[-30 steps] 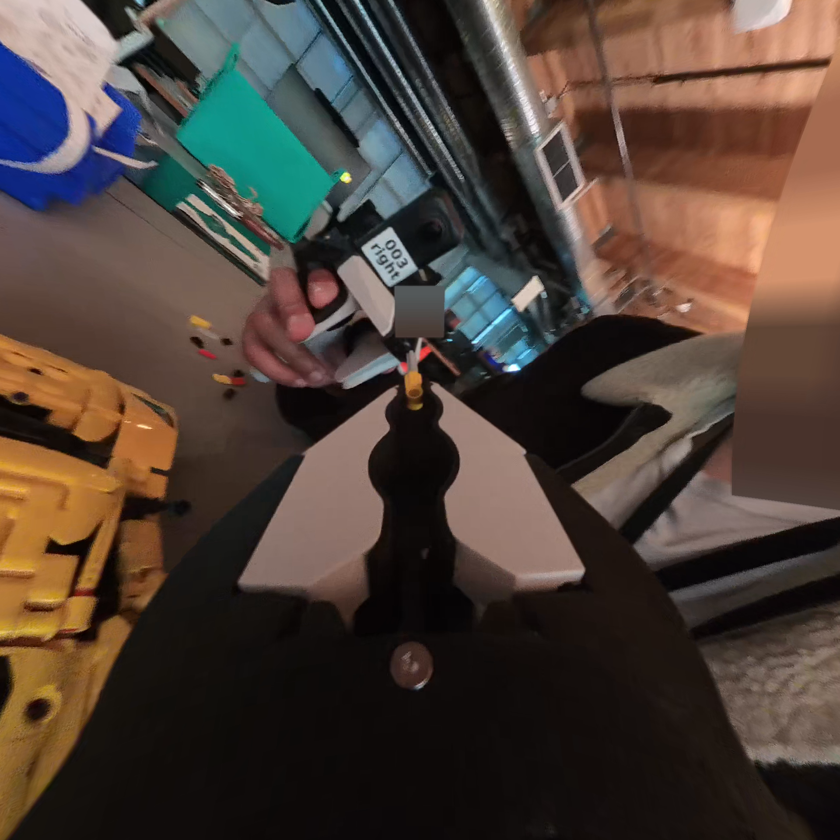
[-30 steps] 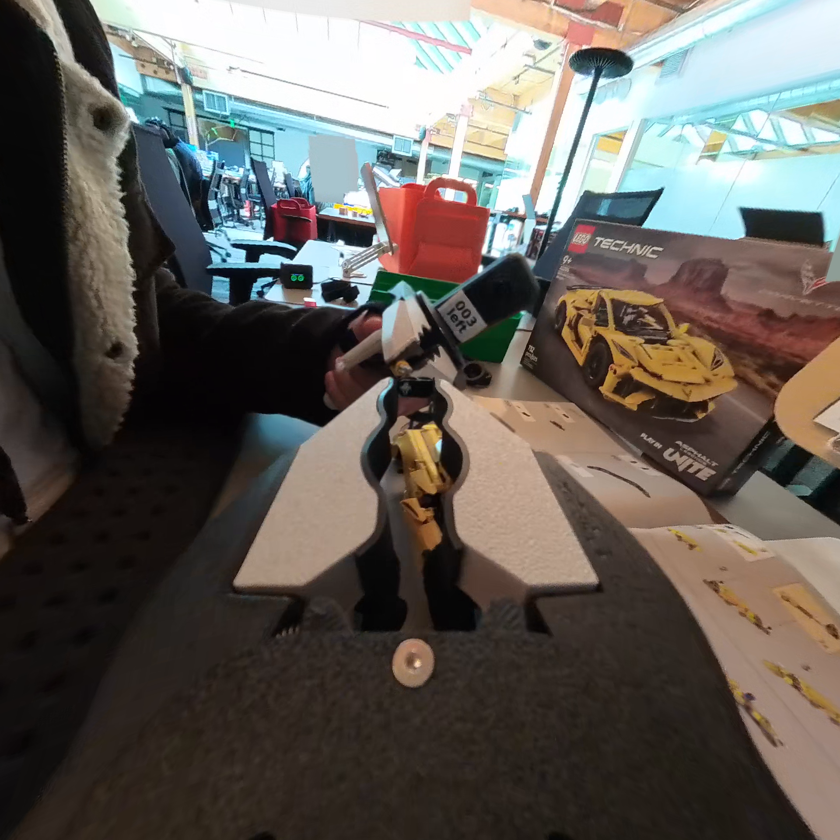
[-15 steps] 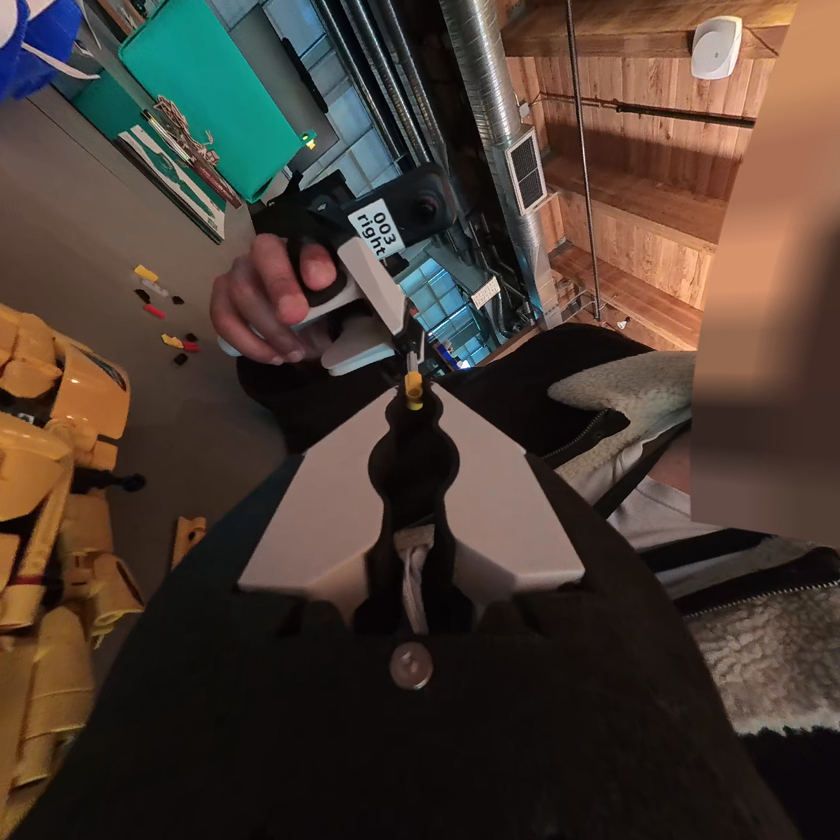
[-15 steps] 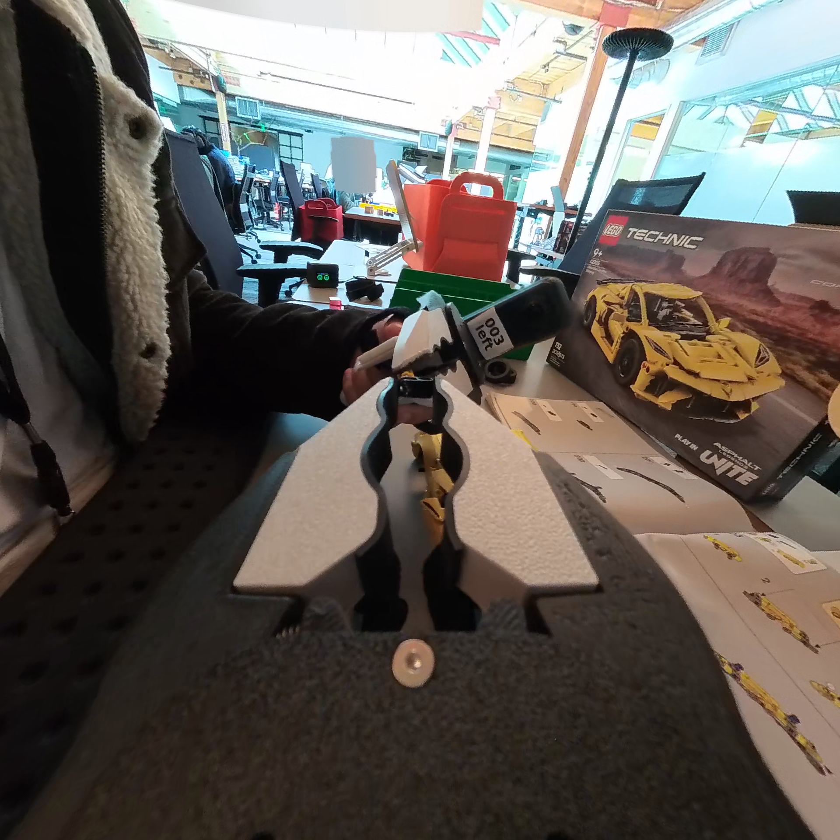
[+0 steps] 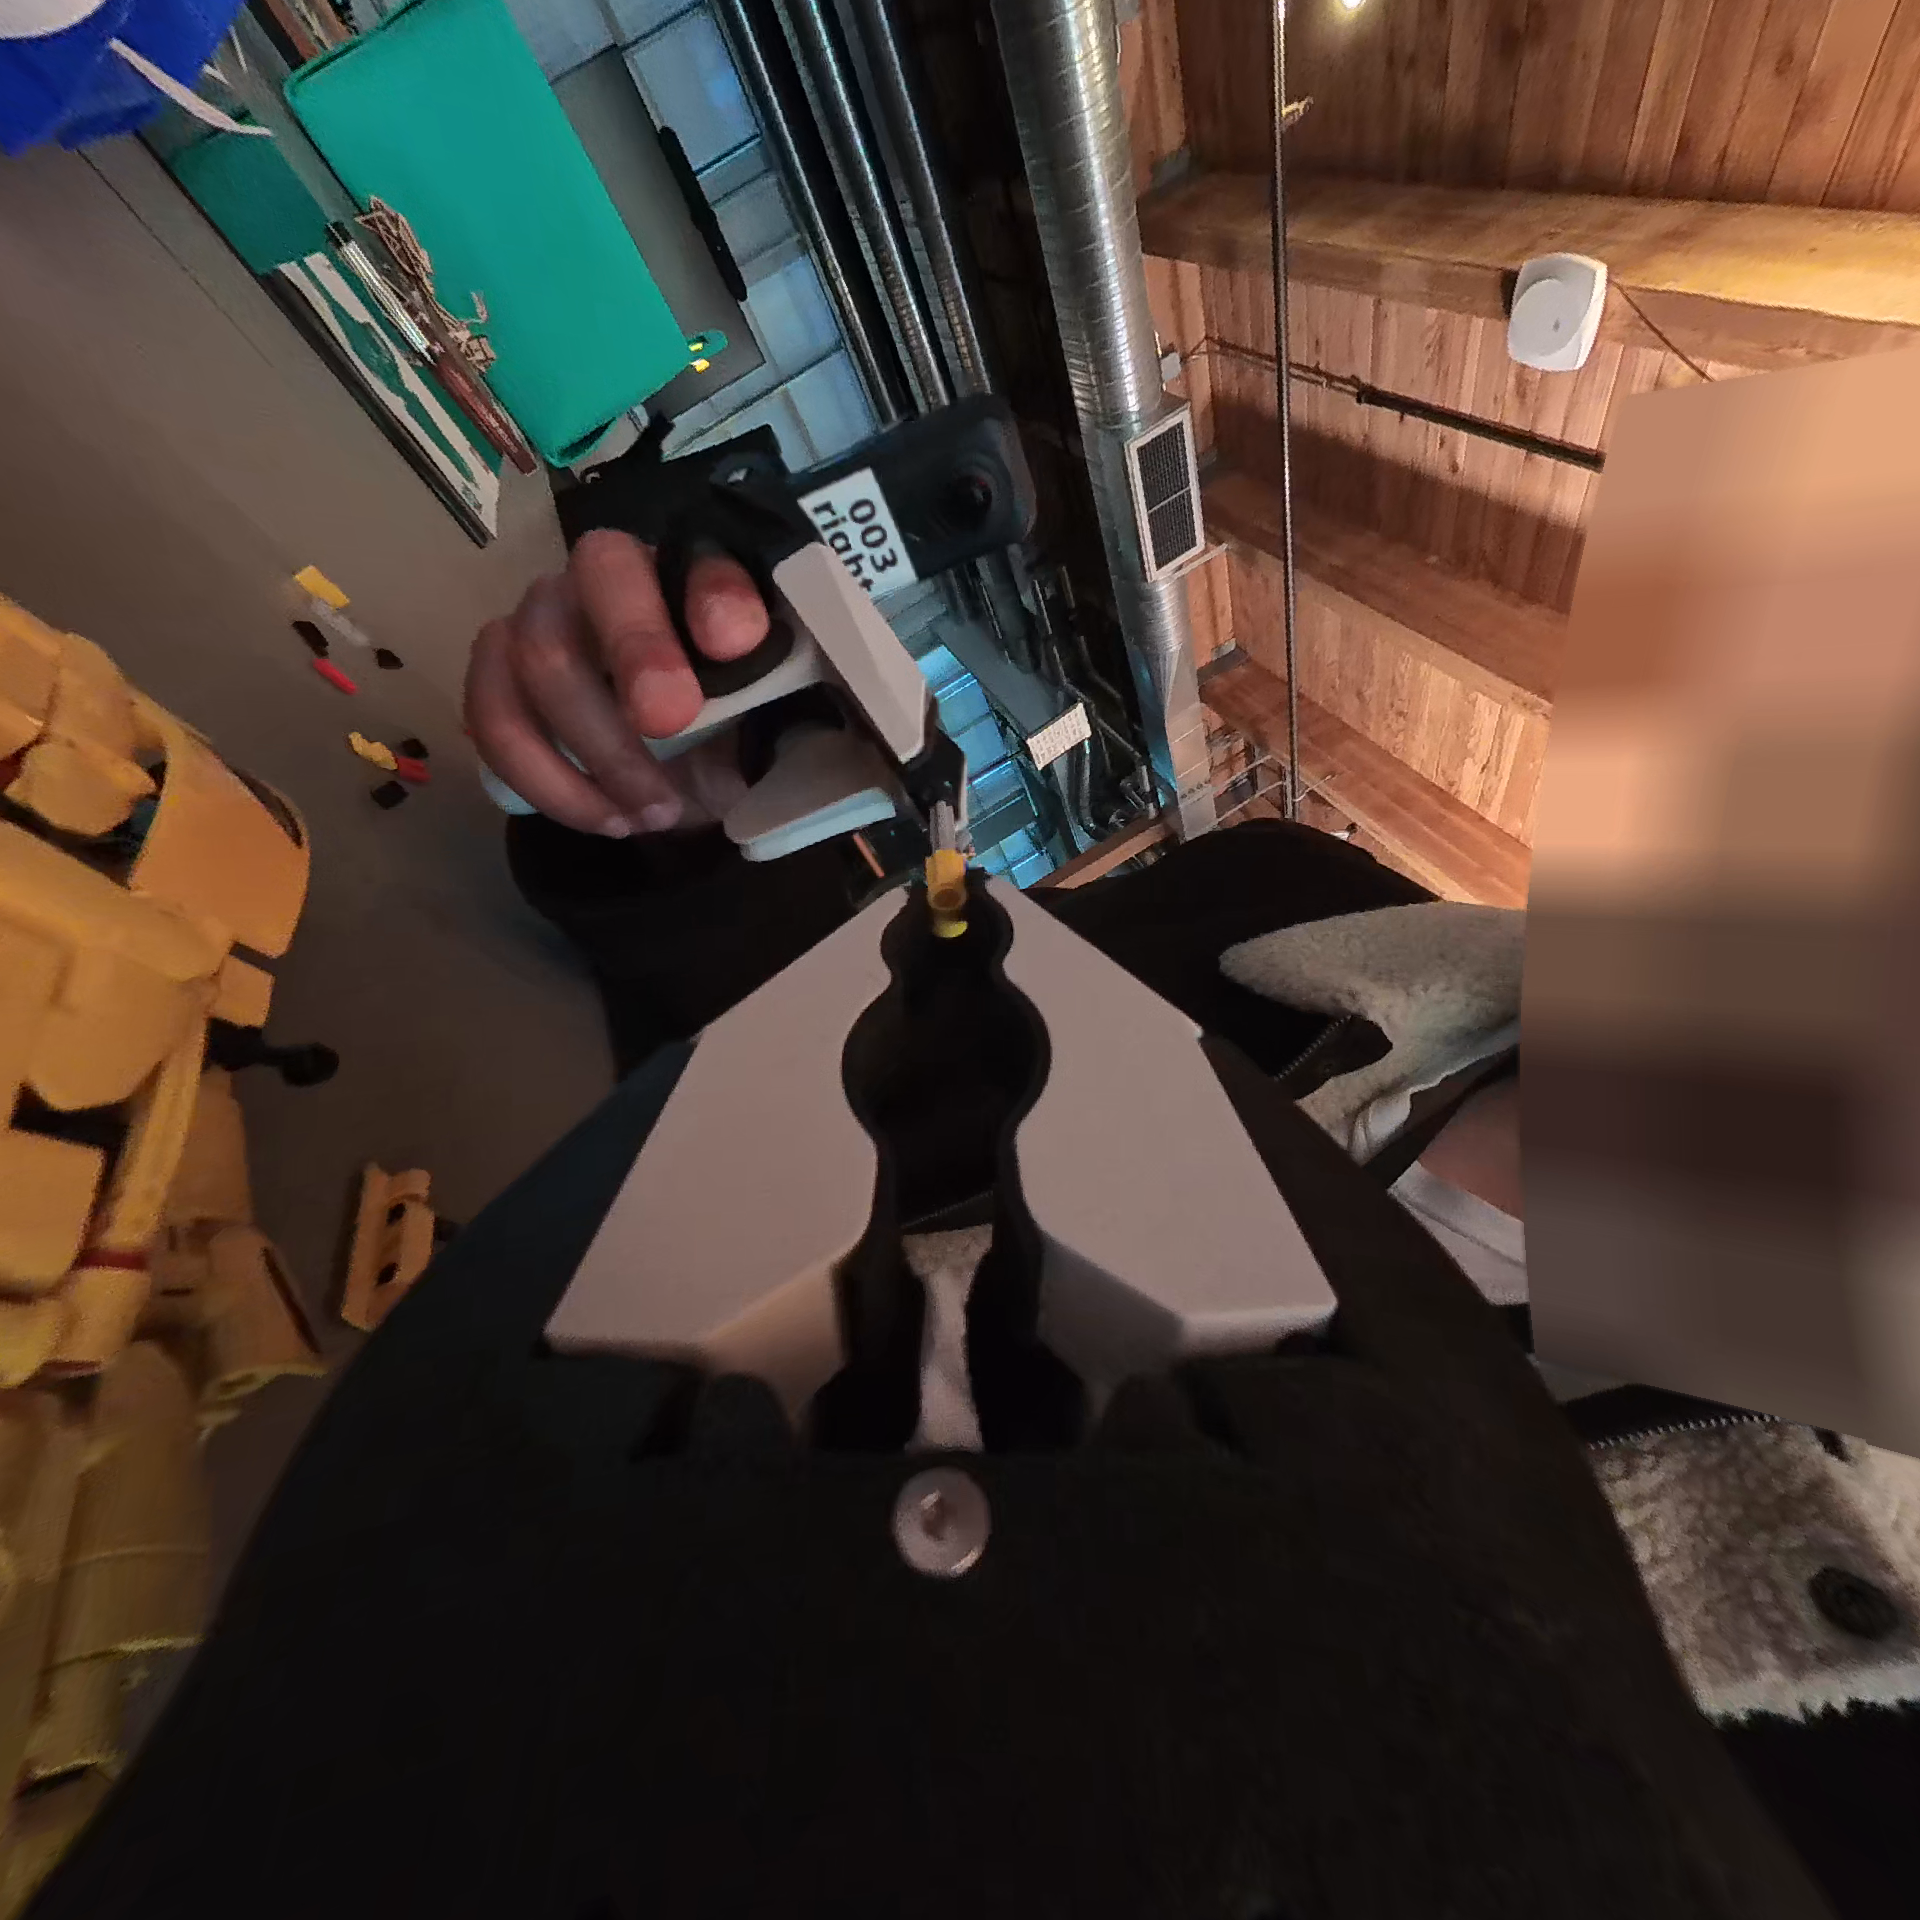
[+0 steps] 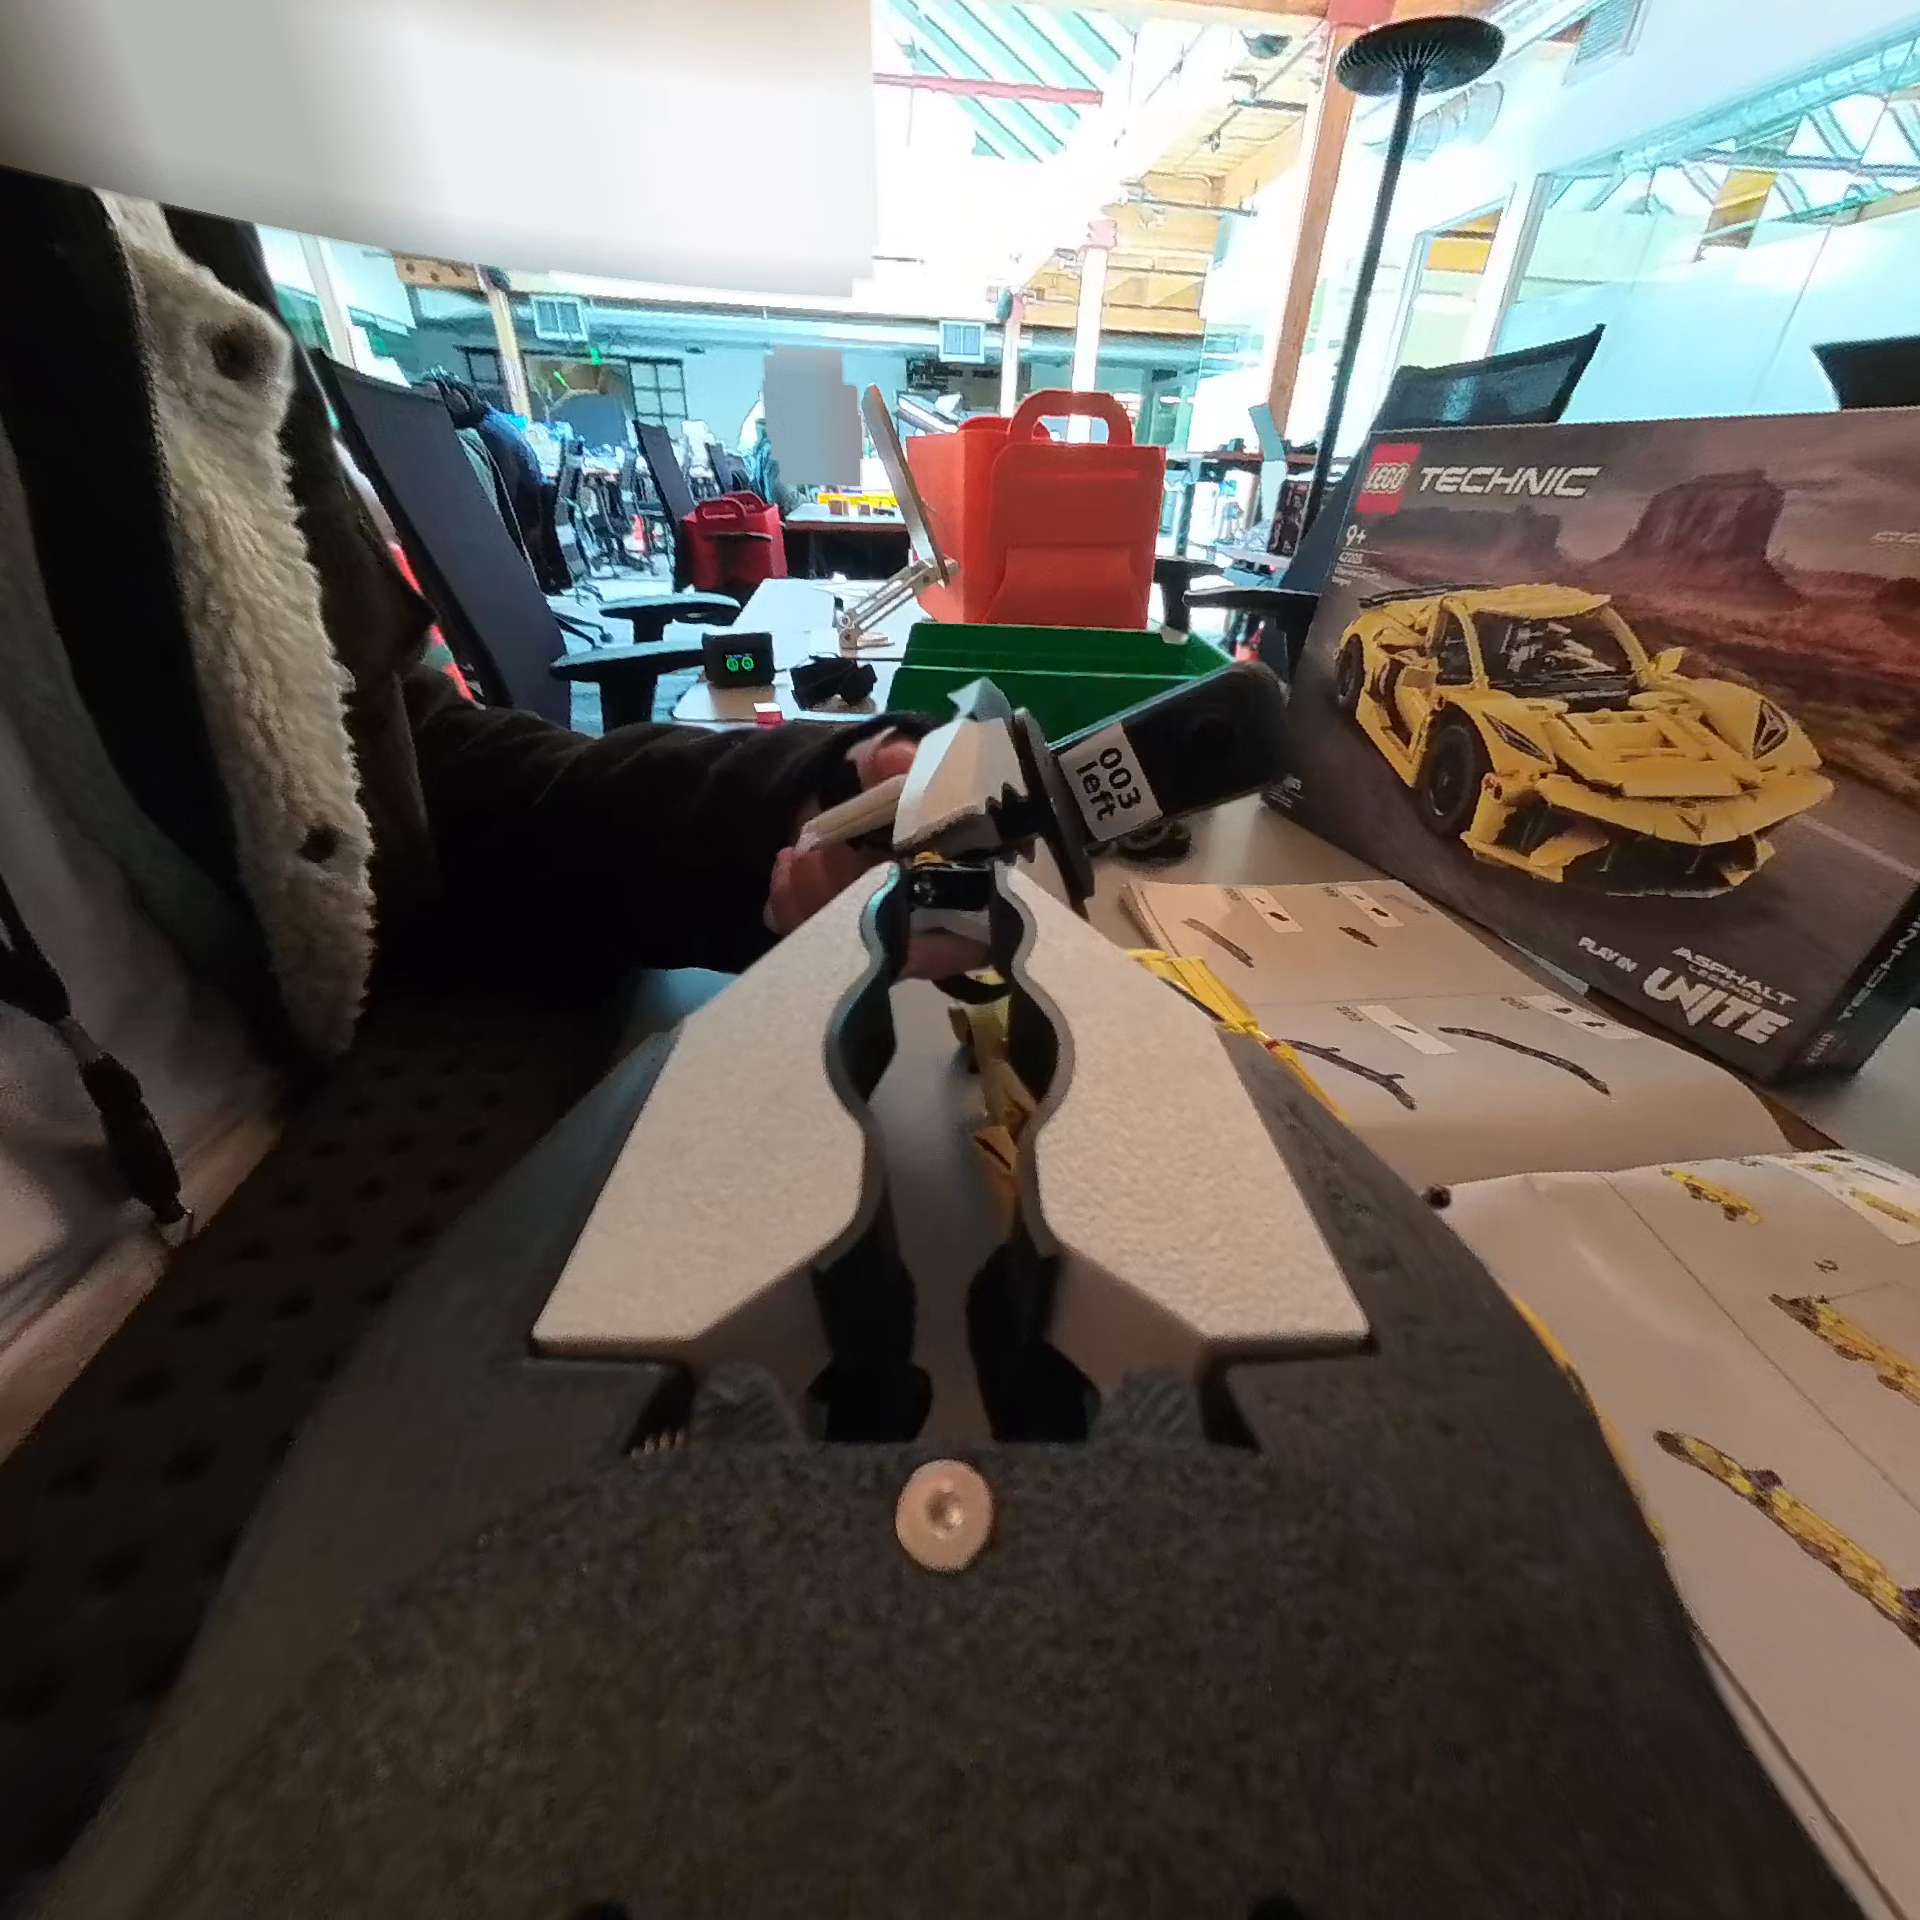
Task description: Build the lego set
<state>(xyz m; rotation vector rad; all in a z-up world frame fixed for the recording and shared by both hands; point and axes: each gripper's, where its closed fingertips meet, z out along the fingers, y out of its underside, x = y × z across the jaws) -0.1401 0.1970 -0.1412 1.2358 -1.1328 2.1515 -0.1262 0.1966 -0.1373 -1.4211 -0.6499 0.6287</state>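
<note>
Two claws meet tip to tip above the counter (image 5: 156,436): the left claw (image 5: 945,914) is clamped on a small yellow pin (image 5: 945,906), the right claw (image 6: 948,896) on a black piece (image 6: 940,889). Beside them lies the yellow car model (image 5: 114,1018).

right tool (image 6: 948,902) pinches a small black piece (image 6: 943,889) at its tips.

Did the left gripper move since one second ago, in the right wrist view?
Yes, slightly: the left gripper now sits lower against the green bin, though this camera shifted too.
</note>
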